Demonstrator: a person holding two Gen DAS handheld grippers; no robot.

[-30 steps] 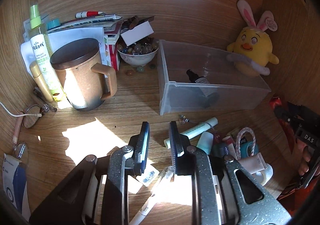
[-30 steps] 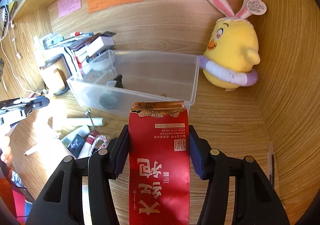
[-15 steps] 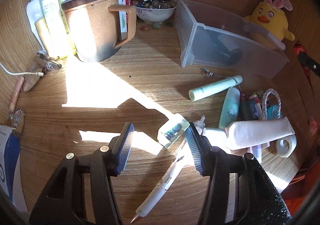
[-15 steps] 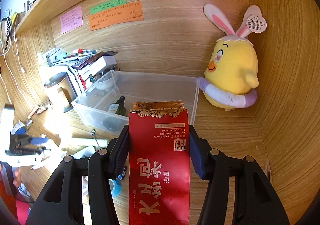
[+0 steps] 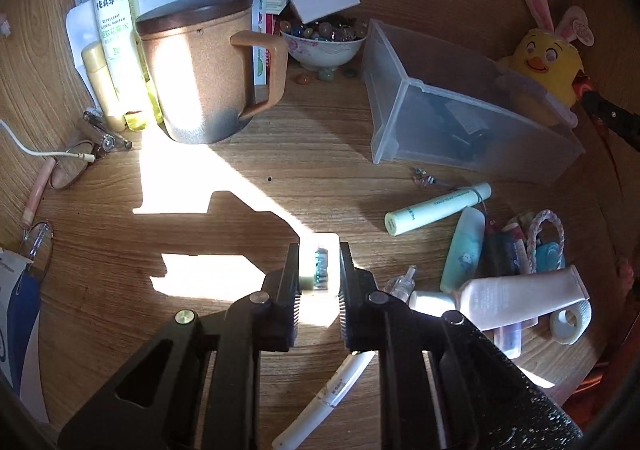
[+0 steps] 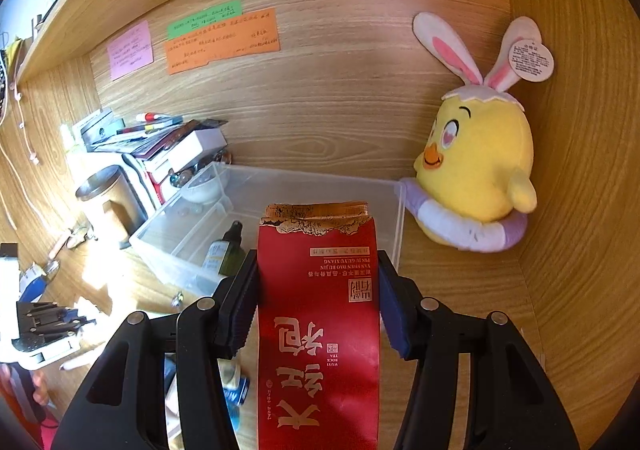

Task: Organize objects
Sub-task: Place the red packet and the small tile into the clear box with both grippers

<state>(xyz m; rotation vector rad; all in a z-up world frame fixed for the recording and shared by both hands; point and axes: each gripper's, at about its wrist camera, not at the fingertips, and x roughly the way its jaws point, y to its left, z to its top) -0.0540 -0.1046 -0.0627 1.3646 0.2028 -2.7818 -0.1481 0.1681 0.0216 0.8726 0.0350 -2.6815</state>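
- Left gripper (image 5: 319, 270): jaws nearly together, pressing on a small white packet (image 5: 320, 264) with a teal label. The jaws have just been closing, and the packet sits between them. Packet lies in a sunlit patch of the wooden desk (image 5: 248, 154).
- A white pen (image 5: 332, 398) lies on the desk under the left gripper, running toward the lower edge of the view.
- Right gripper (image 6: 318, 290): jaws about half open, clamped on the two long sides of a red tea pouch (image 6: 318, 322). Pouch is upright between the pads, its torn gold top edge furthest from the camera.
- The pouch is held in front of a clear plastic bin (image 6: 288, 180); its top edge overlaps the bin's near wall in the right wrist view. Whether it is above the bin or just short of it, I cannot tell.
- Inside the bin: a small dark bottle (image 6: 224, 250) lying near the left end.
- A yellow chick plush (image 6: 476, 166) with rabbit ears stands just right of the bin, touching its far corner.
- Left of the bin: a brown lidded mug (image 5: 200, 74), a bowl of beads (image 5: 324, 38), a spray bottle (image 5: 114, 30).
- Near the bin's front: a pale green tube (image 5: 438, 208) and a heap of small cosmetic tubes (image 5: 516, 286).
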